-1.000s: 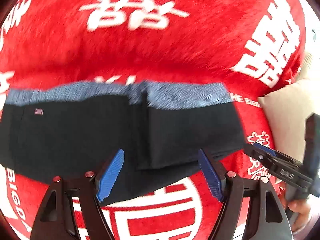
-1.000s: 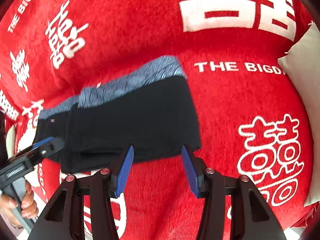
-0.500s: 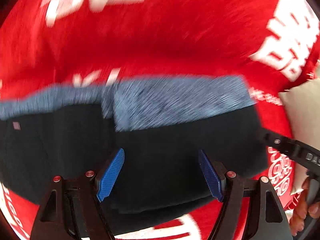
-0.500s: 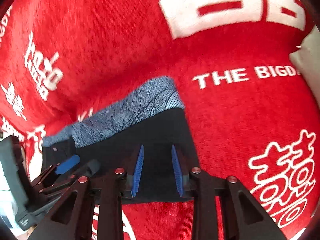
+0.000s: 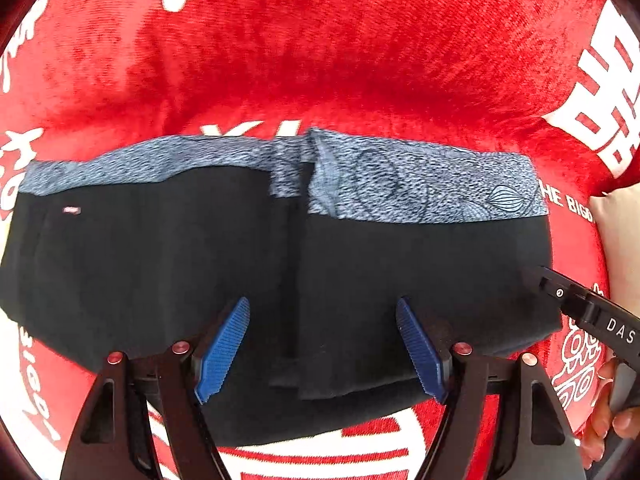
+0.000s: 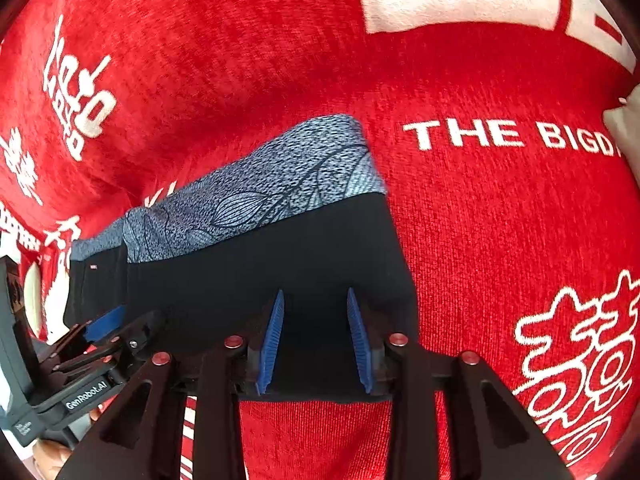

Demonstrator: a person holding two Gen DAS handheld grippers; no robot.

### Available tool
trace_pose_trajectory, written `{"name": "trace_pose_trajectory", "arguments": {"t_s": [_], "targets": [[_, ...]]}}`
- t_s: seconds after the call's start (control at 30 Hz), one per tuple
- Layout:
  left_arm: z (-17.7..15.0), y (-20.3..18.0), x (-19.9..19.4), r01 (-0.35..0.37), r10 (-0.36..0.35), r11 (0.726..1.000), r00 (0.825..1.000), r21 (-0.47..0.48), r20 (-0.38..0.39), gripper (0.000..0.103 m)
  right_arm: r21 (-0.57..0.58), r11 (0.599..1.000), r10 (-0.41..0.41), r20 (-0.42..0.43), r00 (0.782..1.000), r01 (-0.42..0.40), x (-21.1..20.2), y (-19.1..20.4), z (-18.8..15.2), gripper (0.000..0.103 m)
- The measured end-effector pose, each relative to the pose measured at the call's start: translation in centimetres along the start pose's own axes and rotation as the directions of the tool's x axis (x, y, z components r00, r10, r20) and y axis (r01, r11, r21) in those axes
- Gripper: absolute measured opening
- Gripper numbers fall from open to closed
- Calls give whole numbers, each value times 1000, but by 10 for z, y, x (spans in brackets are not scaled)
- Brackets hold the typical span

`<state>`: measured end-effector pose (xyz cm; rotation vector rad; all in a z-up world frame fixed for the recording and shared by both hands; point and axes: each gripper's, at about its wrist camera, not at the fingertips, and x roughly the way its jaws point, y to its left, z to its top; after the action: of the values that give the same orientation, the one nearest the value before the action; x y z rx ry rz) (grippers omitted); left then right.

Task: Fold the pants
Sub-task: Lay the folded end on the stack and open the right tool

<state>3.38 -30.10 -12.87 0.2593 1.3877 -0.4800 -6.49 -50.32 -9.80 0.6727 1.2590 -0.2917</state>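
The black pants (image 5: 160, 264) with a grey patterned waistband (image 5: 420, 184) lie folded on a red blanket. A folded top layer covers their right half. My left gripper (image 5: 322, 344) is open, its blue pads over the near middle of the pants. My right gripper (image 6: 316, 336) is over the pants' (image 6: 260, 276) near right edge with its pads partly closed; black cloth lies between them, and I cannot tell if they pinch it. The right gripper also shows at the right of the left wrist view (image 5: 576, 308).
The red blanket (image 5: 320, 60) with white characters covers the whole surface. A cream pillow (image 5: 620, 232) lies at the right edge. It also shows in the right wrist view (image 6: 628, 116). The left gripper's body (image 6: 80, 368) sits at the pants' left end.
Both grippers have moved forward and down onto the pants. The right gripper's pads have narrowed from wide open to partly closed. The left stays open.
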Motion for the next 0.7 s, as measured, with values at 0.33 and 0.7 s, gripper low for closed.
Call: {"name": "trace_pose_trajectory", "arguments": {"t_s": [0.33,0.7], "targets": [[-8,11,-10,-43,43,998,999,-51,2,77,-179,979,-102,-1,995,100,14,39,-6,63],[-14,20,-20,51,-47,995,998,-91,45,91,-178,981,-77,-9,997,74,12,38,-5,80]]}}
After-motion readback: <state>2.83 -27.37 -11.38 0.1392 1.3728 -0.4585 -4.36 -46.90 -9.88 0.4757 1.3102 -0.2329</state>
